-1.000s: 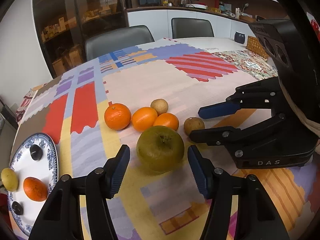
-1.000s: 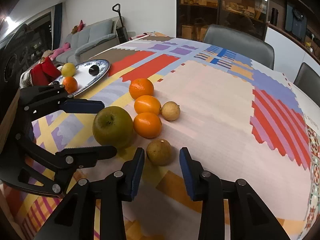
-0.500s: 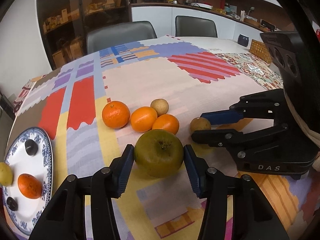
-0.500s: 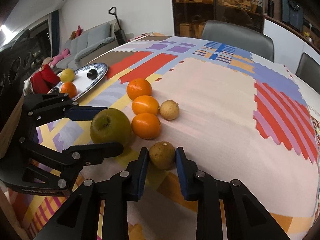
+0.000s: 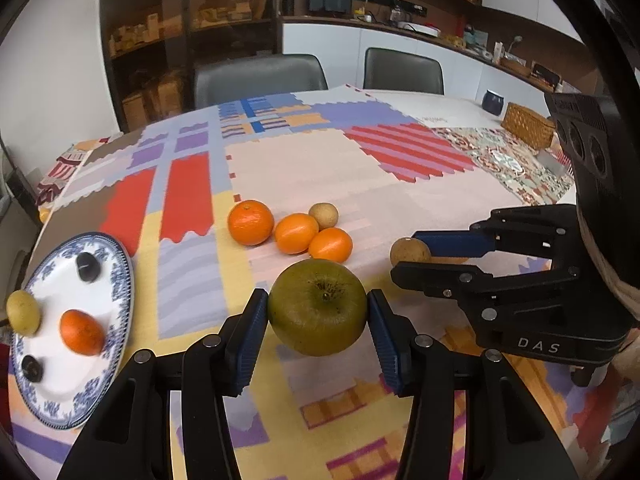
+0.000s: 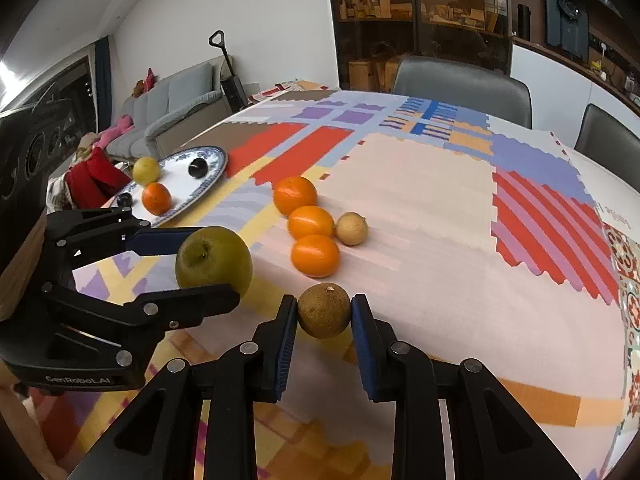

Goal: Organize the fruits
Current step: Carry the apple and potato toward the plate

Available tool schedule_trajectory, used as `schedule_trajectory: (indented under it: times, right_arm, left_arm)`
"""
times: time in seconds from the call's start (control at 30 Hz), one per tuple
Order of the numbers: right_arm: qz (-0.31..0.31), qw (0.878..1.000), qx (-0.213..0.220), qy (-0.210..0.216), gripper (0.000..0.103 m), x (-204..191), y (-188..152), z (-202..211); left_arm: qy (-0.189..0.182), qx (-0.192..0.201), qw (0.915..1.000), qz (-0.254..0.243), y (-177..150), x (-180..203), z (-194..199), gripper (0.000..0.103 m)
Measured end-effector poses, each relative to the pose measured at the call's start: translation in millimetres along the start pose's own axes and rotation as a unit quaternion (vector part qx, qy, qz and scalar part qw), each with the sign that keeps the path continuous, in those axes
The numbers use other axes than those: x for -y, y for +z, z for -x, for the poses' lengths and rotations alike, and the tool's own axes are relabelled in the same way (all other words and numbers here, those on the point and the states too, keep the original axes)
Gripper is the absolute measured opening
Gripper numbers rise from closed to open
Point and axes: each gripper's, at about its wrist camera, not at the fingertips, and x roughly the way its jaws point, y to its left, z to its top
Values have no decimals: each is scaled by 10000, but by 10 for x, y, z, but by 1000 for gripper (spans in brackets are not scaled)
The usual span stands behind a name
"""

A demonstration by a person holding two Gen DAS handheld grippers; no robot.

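Note:
My left gripper [image 5: 318,320] is shut on a large green apple [image 5: 317,307], held just above the patchwork cloth; the apple [image 6: 214,261] also shows at the left of the right wrist view. My right gripper [image 6: 324,314] is shut on a small brown round fruit [image 6: 324,310], which appears to the right in the left wrist view as the brown fruit [image 5: 410,251]. Three oranges [image 5: 296,233] and another small brown fruit [image 5: 323,215] lie together on the cloth. A blue-patterned white plate [image 5: 120,280] at the left holds an orange [image 5: 82,332], a yellow fruit [image 5: 23,313] and dark fruits.
A wicker basket [image 5: 527,126] and a dark cup [image 5: 493,101] stand at the table's far right. Two grey chairs [image 5: 260,74] sit behind the table. A sofa [image 6: 176,100] lies beyond the plate side. The table edge runs close past the plate.
Both grippers closed on their fruits: the left on the green apple, the right on the brown fruit. Both then rose slightly, lifting the fruits off the cloth.

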Motion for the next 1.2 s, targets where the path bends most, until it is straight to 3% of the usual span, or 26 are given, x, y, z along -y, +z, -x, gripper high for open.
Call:
schedule_trajectory:
  times: [0.77, 1.2]
  right_arm:
    - [143, 9986, 472, 164, 29, -845, 217, 407]
    - [356, 9973, 565, 319, 29, -1345, 503, 257]
  left_arm:
    - [532, 561, 9952, 599, -325, -468, 948, 49]
    - [1048, 769, 9872, 921, -460, -1004, 1245, 49]
